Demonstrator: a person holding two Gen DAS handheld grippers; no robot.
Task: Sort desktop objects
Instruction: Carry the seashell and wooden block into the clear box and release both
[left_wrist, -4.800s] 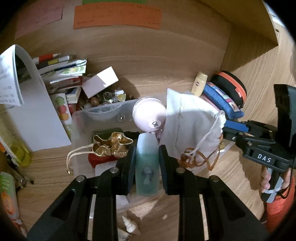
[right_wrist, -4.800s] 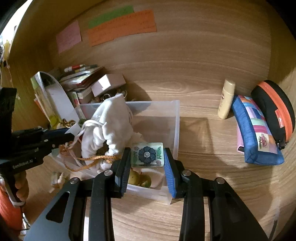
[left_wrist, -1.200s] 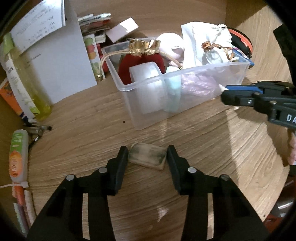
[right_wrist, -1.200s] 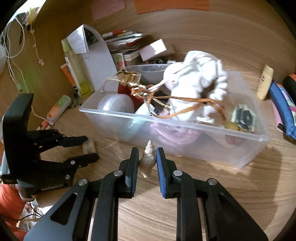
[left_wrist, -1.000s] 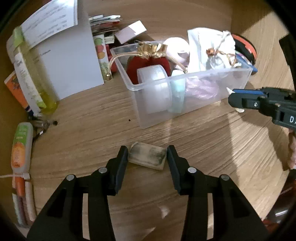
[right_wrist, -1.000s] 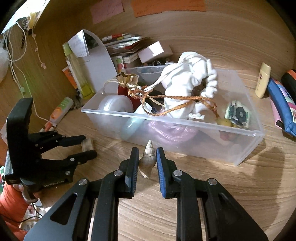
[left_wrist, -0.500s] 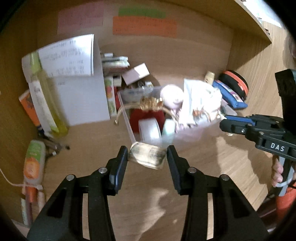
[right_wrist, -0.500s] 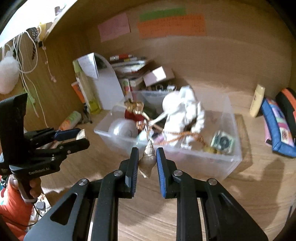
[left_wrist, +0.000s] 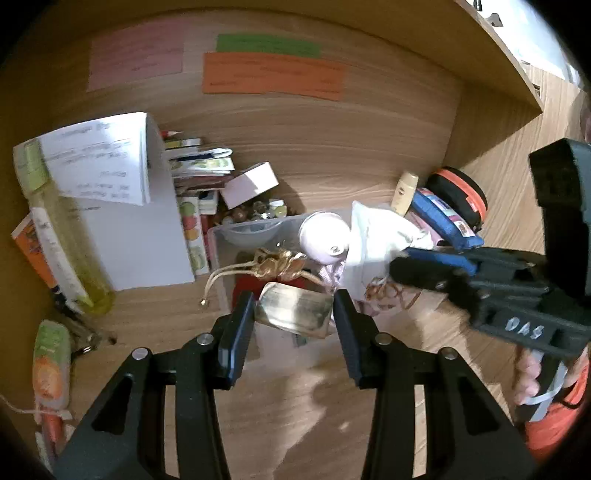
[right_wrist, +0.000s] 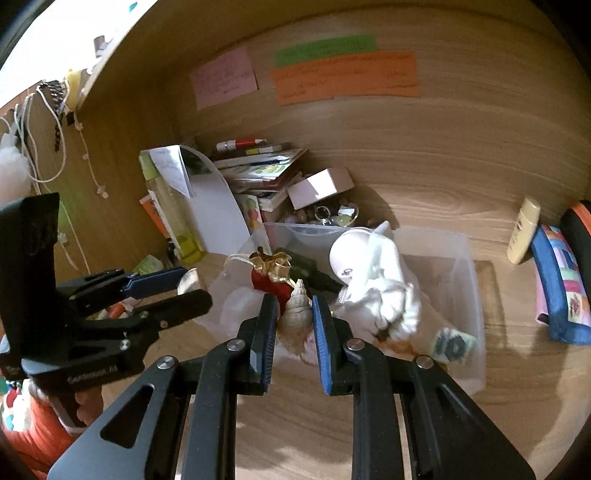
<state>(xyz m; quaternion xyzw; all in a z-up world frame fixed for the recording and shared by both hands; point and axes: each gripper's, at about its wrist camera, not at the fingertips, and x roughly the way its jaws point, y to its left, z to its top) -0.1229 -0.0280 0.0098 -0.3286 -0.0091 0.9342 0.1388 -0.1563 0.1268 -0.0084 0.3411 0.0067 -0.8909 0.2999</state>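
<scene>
Showing the left wrist view: the left gripper is gripping a flat, brownish rectangular block between its jaws, raised off the wooden tabletop. The clear plastic bin is lying just beyond the block and is serving as landmark. Inside it a white drawstring pouch, a pale pink round jar and a red pouch with a gold top are sitting together. Left of the bin a white folder is standing upright. Right of the bin the right gripper is reaching in from the side, and a blue pencil case is lying behind it.

Showing the right wrist view: the right gripper is clenching a spiral seashell between its jaws, point upward, in front of the bin. The white pouch is filling the bin's middle. Left of the bin the left gripper is holding its block, seen edge-on. Right of the bin a small cream bottle is lying beside the pencil case.
</scene>
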